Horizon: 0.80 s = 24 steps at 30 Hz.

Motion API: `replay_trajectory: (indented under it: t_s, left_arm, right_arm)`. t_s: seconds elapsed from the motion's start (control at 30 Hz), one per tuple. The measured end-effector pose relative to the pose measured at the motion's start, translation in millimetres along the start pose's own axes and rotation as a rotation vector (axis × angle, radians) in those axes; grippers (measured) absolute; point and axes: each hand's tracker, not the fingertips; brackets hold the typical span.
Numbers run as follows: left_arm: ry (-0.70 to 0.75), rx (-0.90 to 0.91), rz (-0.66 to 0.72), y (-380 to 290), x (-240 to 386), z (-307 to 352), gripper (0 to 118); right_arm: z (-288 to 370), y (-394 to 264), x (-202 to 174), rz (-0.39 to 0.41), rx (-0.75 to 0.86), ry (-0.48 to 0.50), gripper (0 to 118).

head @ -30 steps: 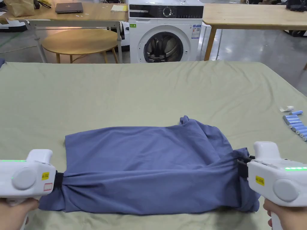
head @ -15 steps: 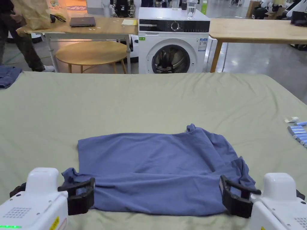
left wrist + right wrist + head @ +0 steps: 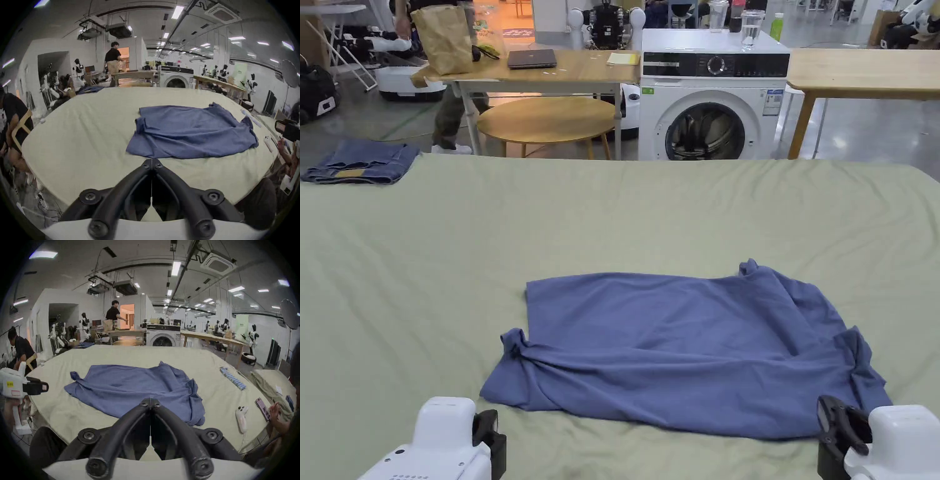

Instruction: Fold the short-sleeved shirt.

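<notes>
- Your blue shirt [image 3: 687, 356] lies folded once, lengthwise, in the lower centre of the head view on the green-covered table [image 3: 612, 206].
- Near edge is rumpled; the left corner is bunched into a knot, and a sleeve sticks out at lower right.
- Your left tongs [image 3: 151, 162]: jaws together, empty, just short of the hem.
- Your right tongs [image 3: 150, 402]: jaws together, holding nothing, above the near edge.
</notes>
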Motion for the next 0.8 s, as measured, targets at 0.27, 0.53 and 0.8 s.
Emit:
replay_trajectory:
  t_s: [0.27,0.53,0.8]
  left_arm:
    - [0.047,-0.077,0.003,14.5,-20.8,-60.0,116]
    - [0.115,-0.211,-0.01,32.0,-35.1,-141.4,115]
    - [0.125,-0.348,-0.099,40.6,-17.2,-166.8,56]
  right_arm:
    - [-14.3,1.9,12.7,-0.014,-0.033,-0.02,0]
    - [-28.9,-0.4,37.6,-0.021,-0.073,-0.074,0]
    - [-61.6,-11.8,83.0,-0.054,-0.212,-0.227,0]
